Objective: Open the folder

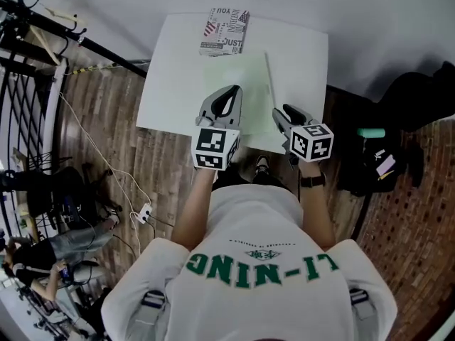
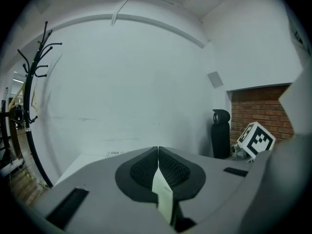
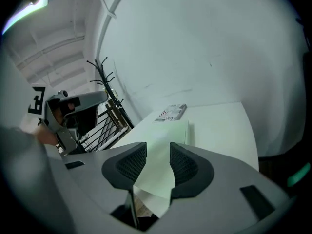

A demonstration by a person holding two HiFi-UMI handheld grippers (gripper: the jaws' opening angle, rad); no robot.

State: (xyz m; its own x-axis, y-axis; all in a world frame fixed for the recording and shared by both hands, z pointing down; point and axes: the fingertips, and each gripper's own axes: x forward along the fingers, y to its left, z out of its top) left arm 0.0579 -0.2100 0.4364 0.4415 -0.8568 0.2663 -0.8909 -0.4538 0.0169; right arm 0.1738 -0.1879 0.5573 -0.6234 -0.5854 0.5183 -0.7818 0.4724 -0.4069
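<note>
Pale green folder (image 1: 245,77) lying on white desk (image 1: 178,62), likely thin, light, floppy, slick; left gripper (image 1: 231,91) jaws clamped on its near edge, right gripper (image 1: 281,112) jaws parted, that edge loose between them, the best place to pinch.

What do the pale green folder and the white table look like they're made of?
The pale green folder: a thin, smooth sheet, probably plastic or light card; its edge looks paper-thin. The white table: a smooth matt top, likely laminate or painted board; no grain shows.
</note>
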